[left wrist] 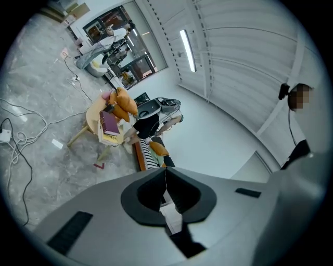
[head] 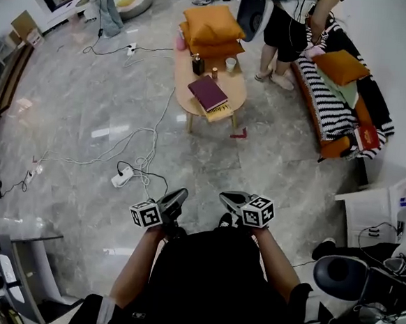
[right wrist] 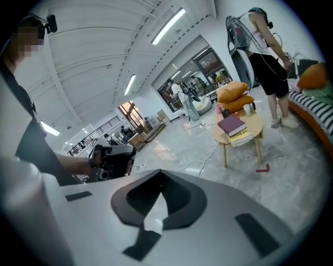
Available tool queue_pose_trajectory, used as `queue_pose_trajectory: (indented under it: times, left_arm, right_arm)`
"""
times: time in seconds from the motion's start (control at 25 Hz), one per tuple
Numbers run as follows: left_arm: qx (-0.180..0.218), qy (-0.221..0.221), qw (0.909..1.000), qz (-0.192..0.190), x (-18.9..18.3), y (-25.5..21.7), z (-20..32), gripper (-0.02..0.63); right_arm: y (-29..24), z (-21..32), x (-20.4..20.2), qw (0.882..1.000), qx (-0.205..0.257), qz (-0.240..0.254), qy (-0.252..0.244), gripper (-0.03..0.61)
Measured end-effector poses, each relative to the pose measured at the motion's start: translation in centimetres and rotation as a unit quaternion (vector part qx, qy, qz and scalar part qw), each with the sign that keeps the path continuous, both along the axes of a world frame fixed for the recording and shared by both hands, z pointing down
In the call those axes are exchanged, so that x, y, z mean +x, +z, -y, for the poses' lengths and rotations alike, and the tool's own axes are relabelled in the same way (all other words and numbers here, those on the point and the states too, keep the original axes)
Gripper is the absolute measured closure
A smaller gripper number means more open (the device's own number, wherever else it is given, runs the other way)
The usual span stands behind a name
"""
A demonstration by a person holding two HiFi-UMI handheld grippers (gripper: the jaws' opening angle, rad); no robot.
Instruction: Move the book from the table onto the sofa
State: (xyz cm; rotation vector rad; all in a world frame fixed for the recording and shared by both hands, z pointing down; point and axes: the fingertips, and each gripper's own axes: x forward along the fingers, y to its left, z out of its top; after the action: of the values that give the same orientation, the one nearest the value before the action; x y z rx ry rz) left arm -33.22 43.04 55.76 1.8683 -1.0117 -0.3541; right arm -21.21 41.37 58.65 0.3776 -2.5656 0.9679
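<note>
Both forearms are held out low in front of the body in the head view, elbows bent, so that the left tool [head: 179, 194] and the right tool [head: 229, 197] are carried side by side and near each other, their marker cubes turned upward. Both are pointed ahead across the floor toward the worktop [head: 233, 90], which is well apart from them. In the left gripper view the left tool [left wrist: 165, 169] is seen with its jaws brought together at the tips and nothing held between them; the right tool [right wrist: 160, 171] is seen likewise closed and empty in the right gripper view. The book [head: 208, 92], maroon, is laid on the near part of the round wooden worktop, on top of a yellow book [head: 219, 112]. Two orange cushions [head: 212, 29] are stacked at the far end of the worktop, with a white cup [head: 230, 63] just beside them. The sofa [head: 333, 112], covered in striped cloth, is set to the right of the worktop, and a standing person [head: 287, 31] is placed between the two. White cables [head: 120, 148] and a power strip [head: 122, 178] are strewn over the marble floor between the tools and the worktop.
</note>
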Motion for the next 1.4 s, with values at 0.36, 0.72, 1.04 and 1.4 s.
queue_pose_trajectory:
  times: [0.36, 0.72, 1.04, 1.4]
  left_arm:
    - [-0.008, -0.030, 0.9995, 0.009, 4.9, -0.2, 3.4, 0.601]
    - [-0.019, -0.038, 0.9990, 0.016, 7.4, 0.4, 4.1, 0.601]
    - [-0.014, -0.030, 0.9994, 0.005, 7.5, 0.5, 4.7, 0.601]
    - [-0.018, 0.011, 0.9994, -0.029, 6.8, 2.1, 8.0, 0.603]
  right_arm:
    - [0.5, 4.3, 5.2, 0.999, -0.010, -0.004, -0.035, 0.571]
    - [1.5, 5.8, 8.0, 0.999, -0.019, 0.001, -0.033, 0.571]
    - [1.6, 5.7, 8.4, 1.000, -0.014, -0.001, -0.014, 0.571]
    - [2.2, 5.5, 8.0, 0.999, -0.025, -0.027, 0.028, 0.571]
